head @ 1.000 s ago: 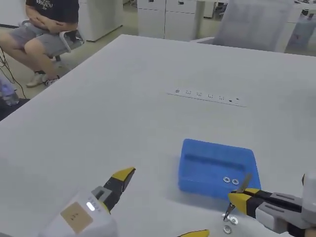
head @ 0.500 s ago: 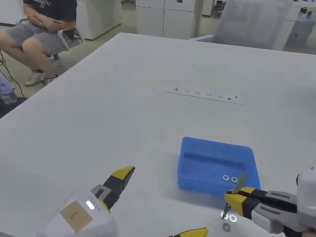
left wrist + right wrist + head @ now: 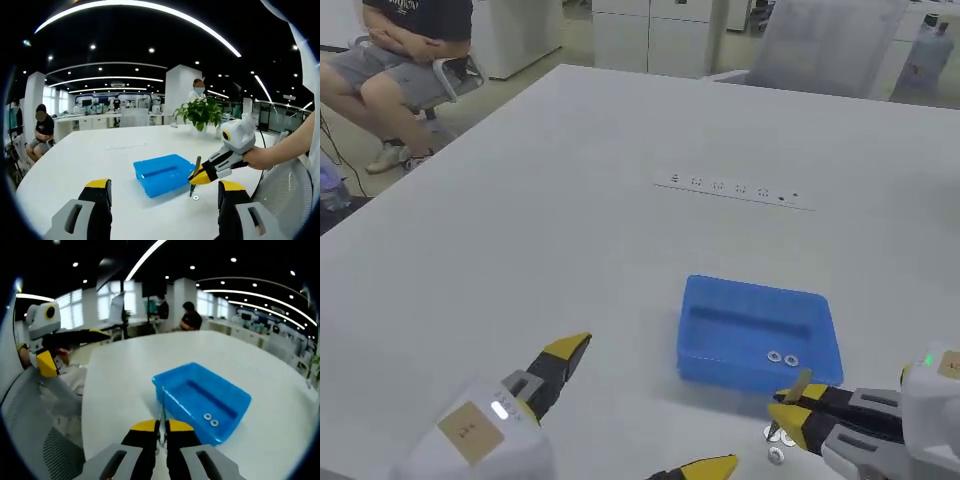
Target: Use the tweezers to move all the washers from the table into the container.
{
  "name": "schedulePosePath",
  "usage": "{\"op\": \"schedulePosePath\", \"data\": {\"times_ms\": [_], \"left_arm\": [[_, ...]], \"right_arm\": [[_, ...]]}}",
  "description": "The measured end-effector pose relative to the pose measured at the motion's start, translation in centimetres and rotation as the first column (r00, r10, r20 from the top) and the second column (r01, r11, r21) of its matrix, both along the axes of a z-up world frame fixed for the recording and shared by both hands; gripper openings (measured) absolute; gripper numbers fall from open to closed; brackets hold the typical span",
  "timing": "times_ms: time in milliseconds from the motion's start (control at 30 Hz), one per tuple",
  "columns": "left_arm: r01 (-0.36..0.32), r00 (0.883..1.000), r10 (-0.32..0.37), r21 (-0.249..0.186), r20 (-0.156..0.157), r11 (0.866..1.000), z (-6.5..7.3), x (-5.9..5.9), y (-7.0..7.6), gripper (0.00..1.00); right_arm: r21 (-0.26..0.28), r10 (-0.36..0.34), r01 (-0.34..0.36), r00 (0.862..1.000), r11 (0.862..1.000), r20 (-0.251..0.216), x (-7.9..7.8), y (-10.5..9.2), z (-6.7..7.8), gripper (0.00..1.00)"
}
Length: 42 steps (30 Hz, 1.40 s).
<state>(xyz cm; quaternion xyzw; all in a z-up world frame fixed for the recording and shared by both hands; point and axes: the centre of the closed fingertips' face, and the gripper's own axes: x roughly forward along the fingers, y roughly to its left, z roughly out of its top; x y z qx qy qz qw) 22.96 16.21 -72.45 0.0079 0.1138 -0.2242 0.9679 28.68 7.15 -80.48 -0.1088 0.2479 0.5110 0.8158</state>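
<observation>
A blue container sits on the white table with two washers inside. My right gripper is shut on thin tweezers, whose tips point down at loose washers on the table just in front of the container. In the right gripper view the tweezers rise between the shut jaws toward the container. My left gripper hovers open and holds nothing, left of the container. The left gripper view shows the container, the right gripper and a washer.
A row of sockets is set into the table beyond the container. A person sits on a chair off the far left corner. A grey chair and a bottle stand behind the far edge.
My right gripper has eased slightly down and left with the tweezers, staying over the loose washers. The head camera shifted a little. The left gripper is unchanged.
</observation>
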Motion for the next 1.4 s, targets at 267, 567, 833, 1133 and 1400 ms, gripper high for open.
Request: {"op": "schedulePosePath", "data": {"times_ms": [267,567,833,1133,1400], "left_arm": [[-0.001,1.0,0.001,-0.003,0.0,1.0,0.0,0.0,0.0,0.89],[0.005,1.0,-0.005,0.003,0.003,1.0,0.0,0.0,-0.1,0.88],[0.005,1.0,-0.005,0.007,0.002,1.0,0.0,-0.1,-0.1,0.88],[-0.003,1.0,0.003,0.025,0.002,1.0,-0.1,0.0,0.1,0.87],[-0.003,1.0,0.003,0.031,-0.004,1.0,-0.3,0.0,0.2,0.86]], "right_arm": [[0.197,-0.099,0.11,0.993,0.974,-0.064,1.9,0.0,5.1,0.02],[0.214,-0.109,0.113,0.994,0.97,-0.031,3.7,0.4,7.2,0.03],[0.201,-0.131,0.136,0.991,0.97,-0.036,6.0,0.8,6.8,0.03],[0.153,-0.142,0.156,0.985,0.976,-0.1,8.9,1.5,4.2,0.03],[0.108,-0.145,0.161,0.979,0.981,-0.14,9.8,1.7,2.0,0.03]]}}
